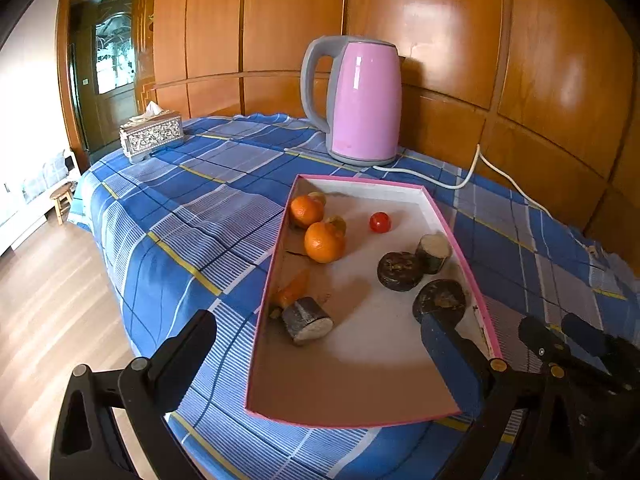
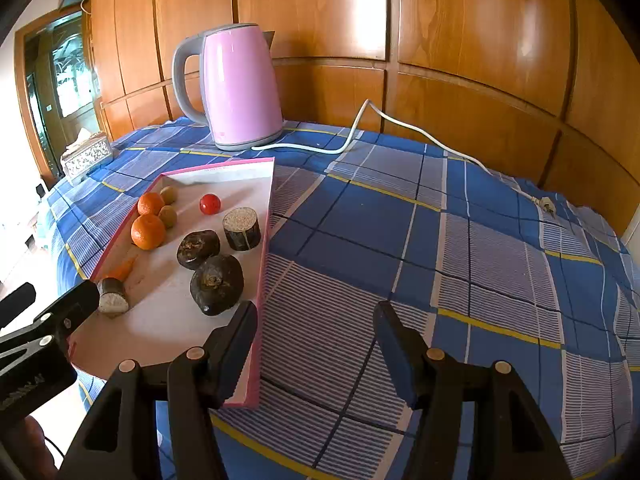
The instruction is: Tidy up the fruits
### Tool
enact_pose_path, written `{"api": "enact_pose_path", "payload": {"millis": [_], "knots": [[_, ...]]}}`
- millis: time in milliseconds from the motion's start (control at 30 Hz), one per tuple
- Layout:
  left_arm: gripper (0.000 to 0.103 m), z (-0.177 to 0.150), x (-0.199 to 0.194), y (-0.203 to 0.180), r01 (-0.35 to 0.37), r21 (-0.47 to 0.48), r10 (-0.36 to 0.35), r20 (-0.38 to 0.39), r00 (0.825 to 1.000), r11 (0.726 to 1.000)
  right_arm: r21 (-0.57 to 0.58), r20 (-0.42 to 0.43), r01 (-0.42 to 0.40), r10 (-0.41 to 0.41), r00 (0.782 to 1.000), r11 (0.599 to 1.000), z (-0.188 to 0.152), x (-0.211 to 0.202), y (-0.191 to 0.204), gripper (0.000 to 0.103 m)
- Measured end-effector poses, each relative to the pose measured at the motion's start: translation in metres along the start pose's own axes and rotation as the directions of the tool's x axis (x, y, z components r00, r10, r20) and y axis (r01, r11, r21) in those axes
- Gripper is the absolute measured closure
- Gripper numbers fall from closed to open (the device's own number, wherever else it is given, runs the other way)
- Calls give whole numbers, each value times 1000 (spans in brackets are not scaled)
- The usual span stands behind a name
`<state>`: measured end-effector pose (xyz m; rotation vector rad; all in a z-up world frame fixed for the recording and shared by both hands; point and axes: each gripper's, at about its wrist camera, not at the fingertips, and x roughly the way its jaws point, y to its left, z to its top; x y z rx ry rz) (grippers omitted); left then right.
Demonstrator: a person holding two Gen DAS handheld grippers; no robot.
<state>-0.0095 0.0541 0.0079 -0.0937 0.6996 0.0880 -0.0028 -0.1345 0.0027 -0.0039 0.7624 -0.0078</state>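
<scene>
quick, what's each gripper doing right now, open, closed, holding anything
Left gripper: open, holding nothing, over the pink-rimmed tray.
Right gripper: open, empty, straddling the tray's right rim.

It looks like a room in a home: a table under a blue checked cloth (image 1: 168, 216), glossy wooden wall panels (image 1: 440, 20), a pink electric kettle (image 1: 362, 100), a tissue box (image 1: 151, 135) and a glazed wooden door (image 1: 112, 64).

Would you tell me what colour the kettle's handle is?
Grey, on the pink kettle; the left wrist view shows its handle best.
</scene>
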Motion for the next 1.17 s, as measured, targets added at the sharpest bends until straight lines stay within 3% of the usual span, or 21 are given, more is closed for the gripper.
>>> {"api": "enact_pose_path", "payload": {"millis": [1167], "knots": [[0,-1,2,1,-22,8,22,-11,1000,1000,1,5,-5,5,1000,1000,-1,0,0,42]]}}
